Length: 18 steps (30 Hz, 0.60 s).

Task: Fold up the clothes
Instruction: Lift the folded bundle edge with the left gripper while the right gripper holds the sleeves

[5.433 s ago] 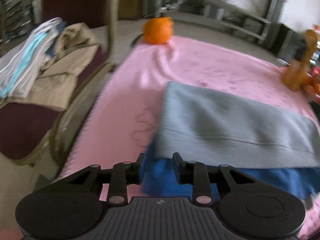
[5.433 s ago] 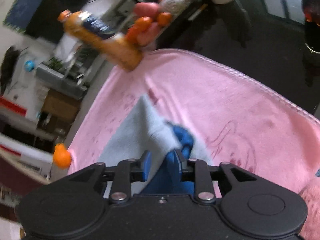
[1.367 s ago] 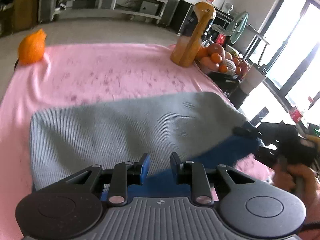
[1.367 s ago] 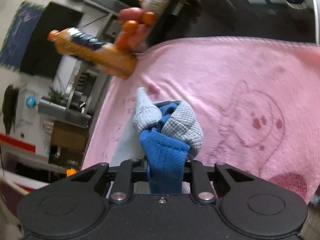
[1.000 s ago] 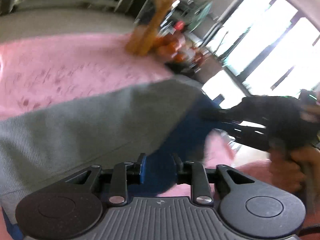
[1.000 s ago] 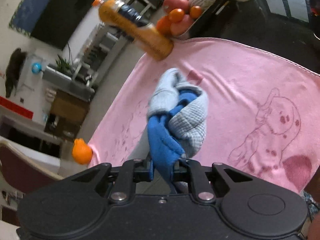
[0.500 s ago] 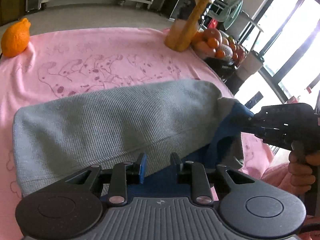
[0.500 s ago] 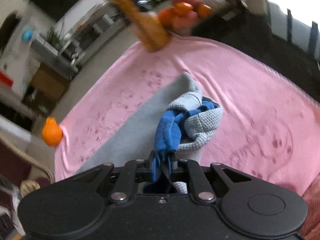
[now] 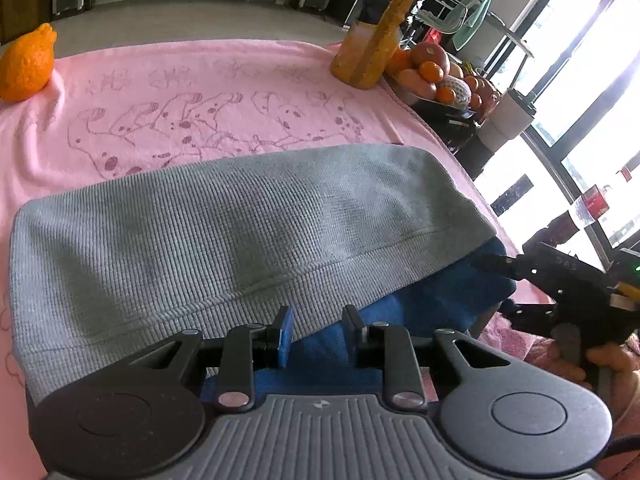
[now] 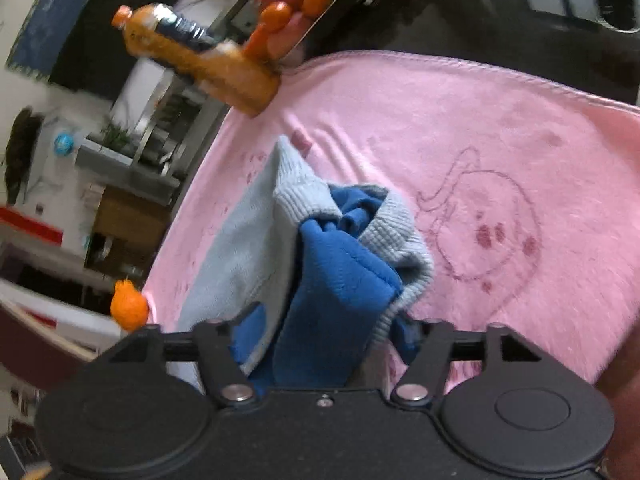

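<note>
A grey knit garment (image 9: 240, 232) with a blue lining (image 9: 432, 304) lies folded on the pink towel (image 9: 200, 92). My left gripper (image 9: 316, 334) is at its near hem, shut on the cloth, which fills the narrow gap between the fingers. In the right wrist view the garment's bunched end (image 10: 344, 264) rests on the towel (image 10: 500, 128). My right gripper (image 10: 330, 324) straddles it with its jaws opening wide, and the pads stand clear of the cloth. That right gripper (image 9: 494, 284), held by a hand, also shows at the garment's right end.
An orange fruit (image 9: 28, 64) sits at the towel's far left corner. A juice bottle (image 9: 376, 32) and a tray of fruit (image 9: 440, 76) stand at the far right, with bright windows beyond. The towel's right edge runs close to the garment's end.
The right gripper has come down with the bunched end onto the towel and its jaws have spread apart. The left gripper has sunk a little and keeps its hold on the hem.
</note>
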### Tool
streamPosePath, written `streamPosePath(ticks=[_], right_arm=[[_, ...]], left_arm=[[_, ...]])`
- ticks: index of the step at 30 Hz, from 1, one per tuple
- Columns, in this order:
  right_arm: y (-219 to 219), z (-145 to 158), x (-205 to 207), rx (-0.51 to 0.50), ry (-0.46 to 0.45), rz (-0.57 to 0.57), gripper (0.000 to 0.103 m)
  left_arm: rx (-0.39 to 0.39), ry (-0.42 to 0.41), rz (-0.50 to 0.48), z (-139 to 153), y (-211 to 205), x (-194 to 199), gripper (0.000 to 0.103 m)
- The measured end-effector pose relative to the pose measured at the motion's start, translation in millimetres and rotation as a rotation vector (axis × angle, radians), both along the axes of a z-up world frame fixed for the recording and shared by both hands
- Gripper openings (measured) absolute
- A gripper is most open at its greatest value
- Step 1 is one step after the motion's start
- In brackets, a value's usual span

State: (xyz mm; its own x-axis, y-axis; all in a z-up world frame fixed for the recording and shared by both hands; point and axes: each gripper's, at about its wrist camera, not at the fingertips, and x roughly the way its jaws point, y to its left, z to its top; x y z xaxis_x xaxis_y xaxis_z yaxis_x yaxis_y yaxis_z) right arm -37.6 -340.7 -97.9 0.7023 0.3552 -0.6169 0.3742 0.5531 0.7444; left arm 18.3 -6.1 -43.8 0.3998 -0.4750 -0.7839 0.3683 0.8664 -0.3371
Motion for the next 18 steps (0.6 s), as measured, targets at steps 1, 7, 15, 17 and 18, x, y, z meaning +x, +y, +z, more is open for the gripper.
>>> streamPosePath(ticks=[1, 7, 15, 17, 18], right_arm=[[-1, -5, 2, 0.022, -0.010, 0.007, 0.064], [-6, -29, 16, 0.180, -0.064, -0.094, 0.056], [-2, -31, 20, 0.125, -0.004, -0.140, 0.022], [3, -24, 24, 0.061, 0.006, -0.114, 0.022], [6, -19, 27, 0.021, 0.017, -0.099, 0.021]], left_arm=[[0.000, 0.003, 0.002, -1, 0, 0, 0.024], [-0.022, -0.004, -0.022, 0, -1, 2, 0.023], [0.036, 0.013, -0.155, -29, -39, 27, 0.020], [0.096, 0.009, -0.159, -33, -46, 27, 0.022], [0.106, 0.020, -0.159, -32, -48, 28, 0.022]])
